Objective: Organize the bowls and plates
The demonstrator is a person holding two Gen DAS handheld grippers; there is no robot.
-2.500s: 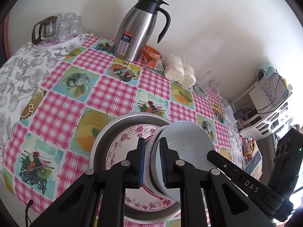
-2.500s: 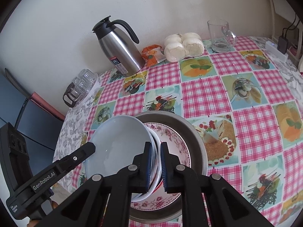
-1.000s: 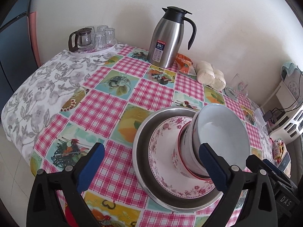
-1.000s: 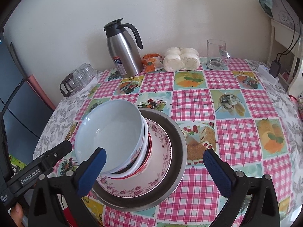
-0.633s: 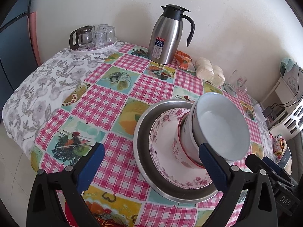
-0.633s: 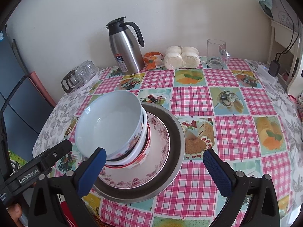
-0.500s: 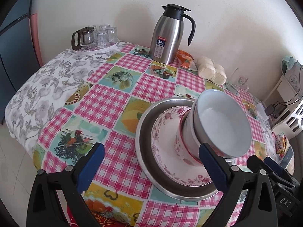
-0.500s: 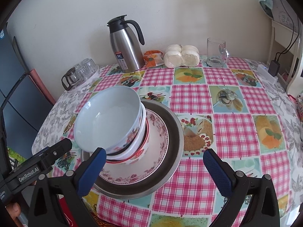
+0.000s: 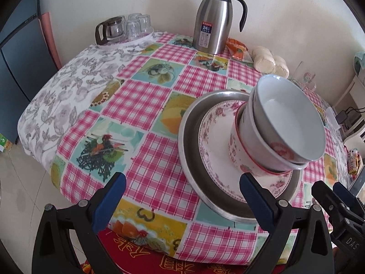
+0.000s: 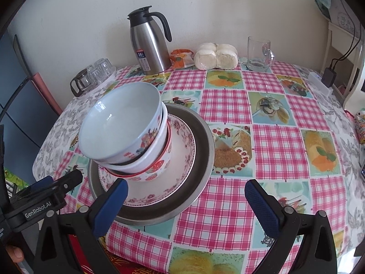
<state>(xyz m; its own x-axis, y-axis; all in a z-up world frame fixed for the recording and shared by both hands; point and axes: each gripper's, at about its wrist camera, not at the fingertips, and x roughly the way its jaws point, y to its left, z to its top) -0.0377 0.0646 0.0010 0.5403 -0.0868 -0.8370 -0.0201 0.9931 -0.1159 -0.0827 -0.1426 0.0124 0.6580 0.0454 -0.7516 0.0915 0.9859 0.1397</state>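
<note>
A stack of bowls [image 9: 280, 137] [image 10: 127, 134] stands on a floral plate [image 9: 216, 155] [image 10: 182, 157], which lies in a round metal tray [image 9: 189, 137] [image 10: 205, 157] on the checked tablecloth. The top bowl is white inside and the stack leans a little. My left gripper [image 9: 182, 196] is open and empty, near the table's front edge, just before the tray. My right gripper [image 10: 187, 196] is open and empty, also before the tray. Each gripper shows at the edge of the other's view.
At the back stand a steel thermos jug [image 9: 214, 20] [image 10: 150, 43], a tray of glasses with a small glass pot [image 9: 123, 29] [image 10: 91, 75], an orange snack bag [image 10: 181, 60], wrapped white buns [image 10: 215, 57] and a glass mug [image 10: 260, 53]. A white shelf [image 10: 351, 45] stands right.
Both grippers were shut on the bowl rims 2.5 s ago; they have let go, opened wide and drawn back toward the table's front edge. The bowl stack stays on the plate.
</note>
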